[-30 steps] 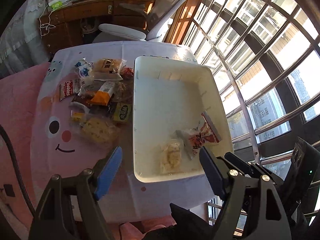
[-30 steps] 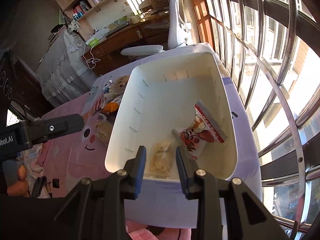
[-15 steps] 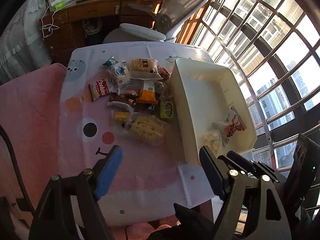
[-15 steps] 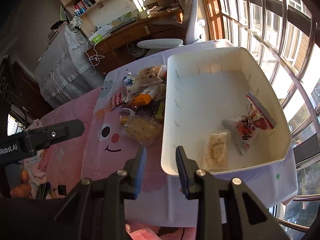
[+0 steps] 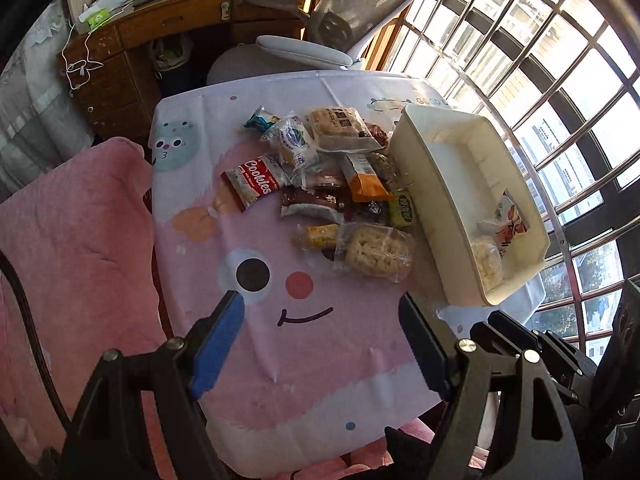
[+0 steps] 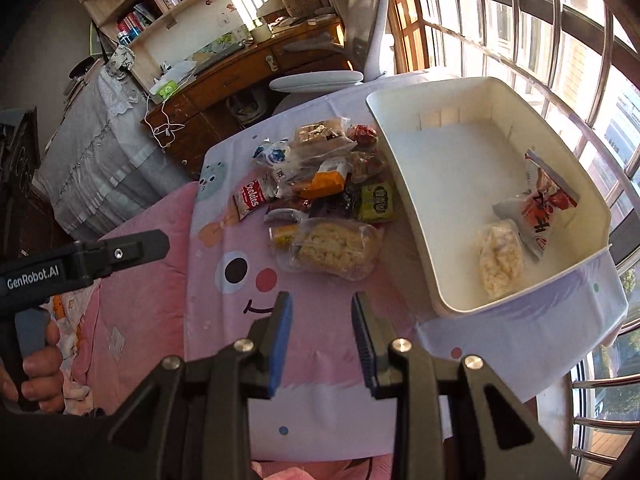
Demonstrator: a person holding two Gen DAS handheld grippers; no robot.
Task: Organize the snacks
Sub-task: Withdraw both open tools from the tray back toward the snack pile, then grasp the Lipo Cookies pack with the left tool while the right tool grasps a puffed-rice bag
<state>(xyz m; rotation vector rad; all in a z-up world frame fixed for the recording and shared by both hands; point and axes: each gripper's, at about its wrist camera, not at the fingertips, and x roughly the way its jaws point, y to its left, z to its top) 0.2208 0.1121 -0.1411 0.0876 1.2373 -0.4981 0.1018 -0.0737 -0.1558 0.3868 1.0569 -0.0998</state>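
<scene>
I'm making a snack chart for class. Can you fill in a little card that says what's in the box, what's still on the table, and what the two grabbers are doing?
Box: white bin, holding two packets
In box: red-and-white packet, clear bag of pale snacks
On table: snack pile left of bin, including Cookies packet
Left gripper: fingers wide apart, empty
Right gripper: fingers apart, empty

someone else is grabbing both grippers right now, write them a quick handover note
Left gripper: open, empty, above the pink cartoon-face tablecloth.
Right gripper: jaws narrowly apart, nothing between them, also over the cloth.
White plastic bin: sits at the table's window side and holds two packets, a clear bag of pale crackers and a red-and-white snack pouch.
Left to do: the pile of loose snack packets beside the bin; the clear noodle-cake pack lies nearest the grippers.
</scene>
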